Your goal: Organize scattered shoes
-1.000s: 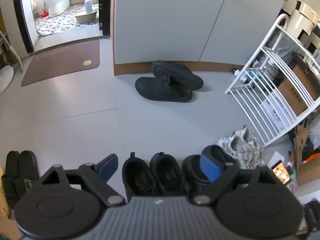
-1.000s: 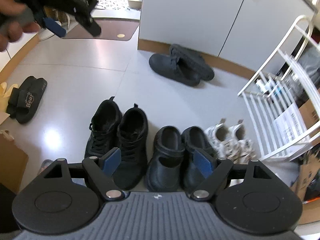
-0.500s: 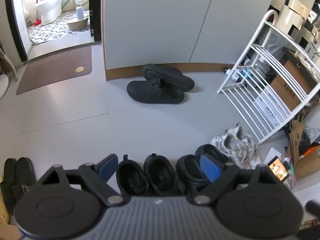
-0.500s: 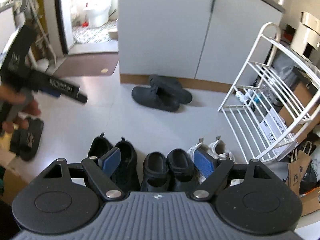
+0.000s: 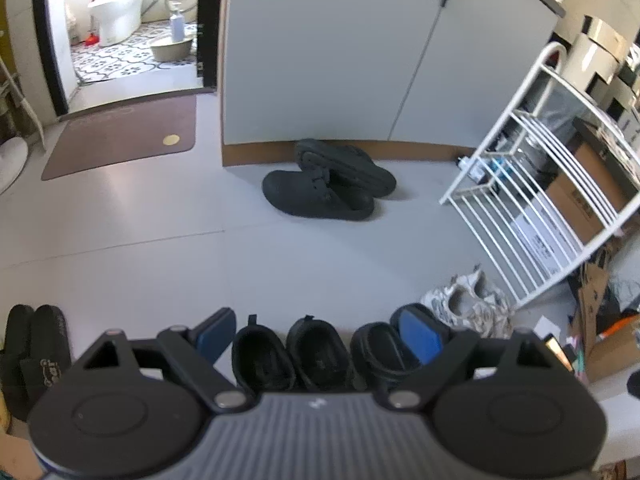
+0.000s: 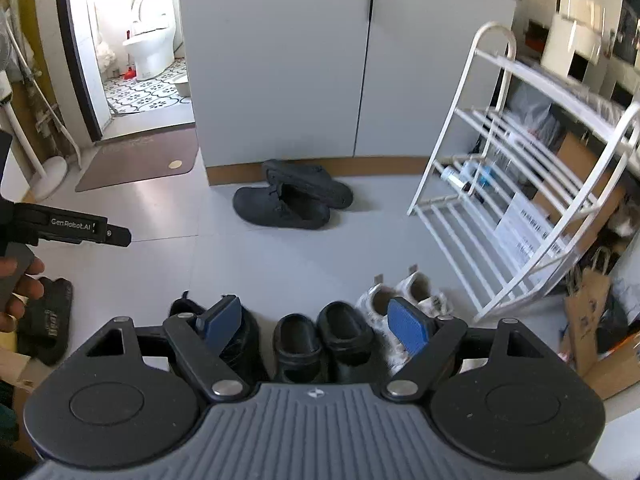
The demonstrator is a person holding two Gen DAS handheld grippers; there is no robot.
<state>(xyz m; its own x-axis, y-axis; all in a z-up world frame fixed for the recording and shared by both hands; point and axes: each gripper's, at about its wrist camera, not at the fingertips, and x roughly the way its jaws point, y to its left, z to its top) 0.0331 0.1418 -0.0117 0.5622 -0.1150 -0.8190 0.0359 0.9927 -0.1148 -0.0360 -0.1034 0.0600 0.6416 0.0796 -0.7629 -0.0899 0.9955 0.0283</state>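
Right gripper [image 6: 316, 322] is held above the floor [image 6: 312, 256] with jaws spread wide and nothing between them; framed below the gap is a pair of black clogs [image 6: 322, 342], with black sneakers [image 6: 236, 340] under the left pad and white patterned sneakers [image 6: 404, 296] under the right pad, all three pairs set side by side in a row. Left gripper [image 5: 318, 334] is likewise released and empty over the same row, seen there as sneakers [image 5: 288, 354], clogs [image 5: 380, 350] and pale sneakers [image 5: 468, 306]. A further pair of black clogs [image 6: 290, 198] is seen well apart from the row, against the base of a grey cabinet [image 6: 320, 60], one shoe lying tilted across the other. Black slides [image 5: 32, 344] are noted at the far left, partly hidden in the right view behind the hand [image 6: 18, 284] that grips the other tool. A white wire shoe rack [image 6: 520, 176] leans at the right, with cardboard boxes [image 5: 588, 184] behind it. The floor is of pale glossy tile; a brown mat [image 5: 124, 136] lies before an open bathroom doorway [image 5: 120, 24].
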